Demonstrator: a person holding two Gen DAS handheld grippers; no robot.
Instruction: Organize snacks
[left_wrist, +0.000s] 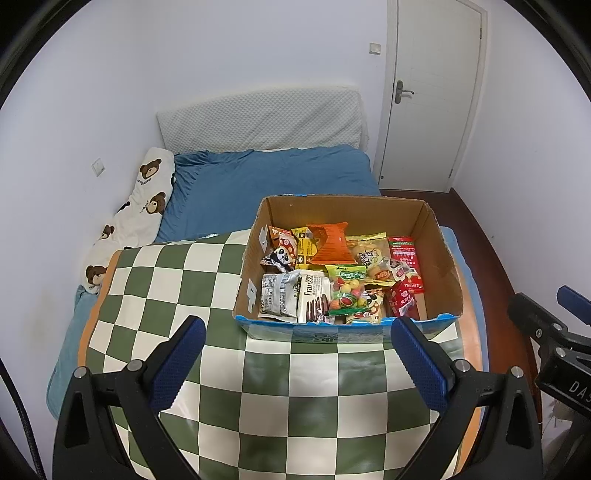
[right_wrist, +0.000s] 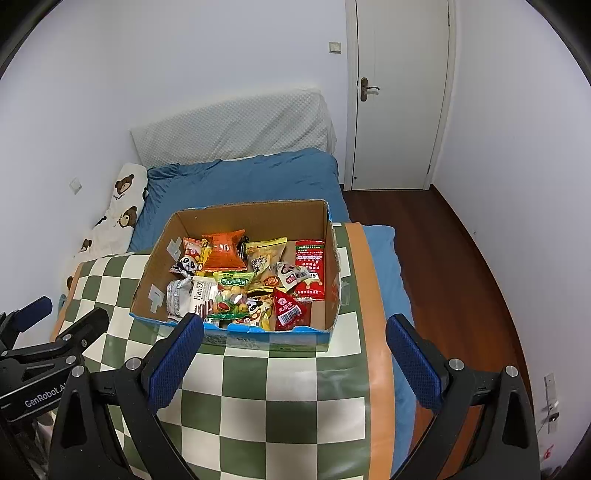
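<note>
Snacks (left_wrist: 332, 280) fill the cardboard box (left_wrist: 439, 258); left claw (left_wrist: 297, 360) and right claw (right_wrist: 295, 356) gape wide, empty.

Open cardboard box (left_wrist: 441, 258) on checkered cloth, packed with assorted snack packets (left_wrist: 340, 275) lying flat, overlapping.

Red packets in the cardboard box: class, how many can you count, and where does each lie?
2. A flat red packet lies toward the box's far right; a glossy red packet sits near the front wall. Others may be buried under the pile in the cardboard box.
</note>
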